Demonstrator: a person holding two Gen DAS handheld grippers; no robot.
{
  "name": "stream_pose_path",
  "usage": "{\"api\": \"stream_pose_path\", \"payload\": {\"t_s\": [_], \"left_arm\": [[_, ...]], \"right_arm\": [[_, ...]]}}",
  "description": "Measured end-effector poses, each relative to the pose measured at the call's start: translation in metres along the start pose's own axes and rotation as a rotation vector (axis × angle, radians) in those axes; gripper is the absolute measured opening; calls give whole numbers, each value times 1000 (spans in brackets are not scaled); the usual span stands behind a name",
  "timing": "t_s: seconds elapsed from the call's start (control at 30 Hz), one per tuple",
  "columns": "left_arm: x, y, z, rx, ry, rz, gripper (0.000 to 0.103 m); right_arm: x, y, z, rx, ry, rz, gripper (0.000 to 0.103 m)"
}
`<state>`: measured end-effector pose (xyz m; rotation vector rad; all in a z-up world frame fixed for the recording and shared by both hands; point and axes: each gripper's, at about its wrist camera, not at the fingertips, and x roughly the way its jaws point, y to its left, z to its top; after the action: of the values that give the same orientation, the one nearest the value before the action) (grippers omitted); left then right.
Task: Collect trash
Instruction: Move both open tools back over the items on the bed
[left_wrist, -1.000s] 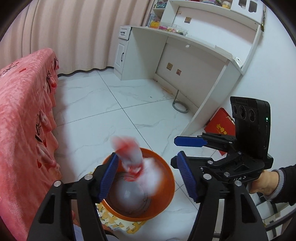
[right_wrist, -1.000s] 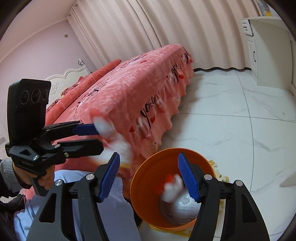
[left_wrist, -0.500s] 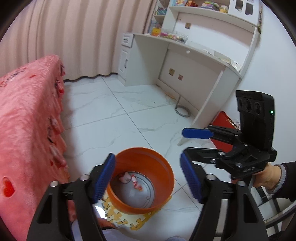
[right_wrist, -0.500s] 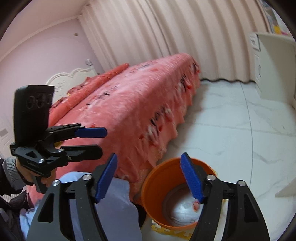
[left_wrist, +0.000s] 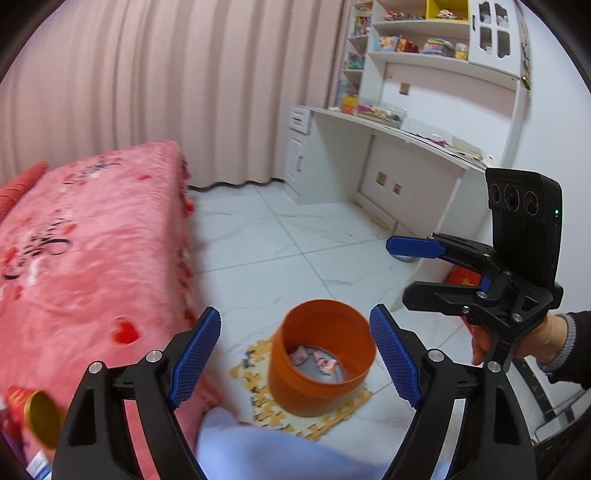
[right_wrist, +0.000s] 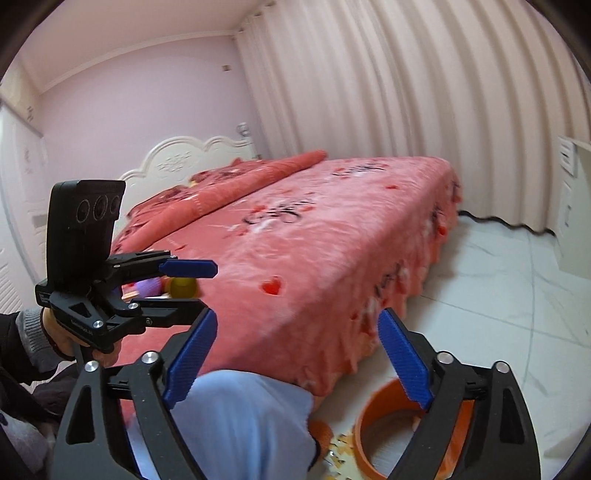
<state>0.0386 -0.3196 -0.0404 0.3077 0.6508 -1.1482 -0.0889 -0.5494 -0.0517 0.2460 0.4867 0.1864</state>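
Far left, on the pink bed (left_wrist: 92, 258): a red can with a gold end (left_wrist: 35, 413) lies at the near edge, and the right wrist view shows a yellow and a purple item (right_wrist: 162, 287) on the cover, too blurred to name. Likely the next trash to collect.

Left hand-held gripper (left_wrist: 295, 363): jaws wide and opening further, nothing between the blue pads. A second ago a red-and-white wrapper was blurring down between them; now it is gone from the jaws.

Centre, on the floor: orange bin (left_wrist: 321, 358), upright on a yellow foam puzzle mat (left_wrist: 317, 424), just beside the bed's near corner. It looks smaller and lower in view than a second ago, so both hands have lifted away from it. Inside, crumpled red-and-white wrappers (left_wrist: 316, 360) rest on the grey bottom. Both drops landed; that round of trash reads as done.

Right hand-held gripper (right_wrist: 297, 356): jaws also opening, much wider than a second ago, and empty. Only the bin's rim shows under its right finger.

Right, far: white desk (left_wrist: 388, 129), cluttered, untouched.
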Motion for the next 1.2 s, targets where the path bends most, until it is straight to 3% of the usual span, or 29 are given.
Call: {"api": "stream_pose_path", "payload": {"t_s": [0.33,0.43,0.87,1.2], "left_arm": [[-82,34,-39,-97,-44,172,87],[-107,48,-52,-142,-58,219,93],[-212,114,-126,-339,-86,470,93],[-240,169,-152,-379,-66,534,93]], "right_arm": [[33,80,29,-88,9,138,93],[48,110,37,-128,18,196,94],[122,231,54,-269,76,427,95],[180,282,51,-323,155,517,95]]}}
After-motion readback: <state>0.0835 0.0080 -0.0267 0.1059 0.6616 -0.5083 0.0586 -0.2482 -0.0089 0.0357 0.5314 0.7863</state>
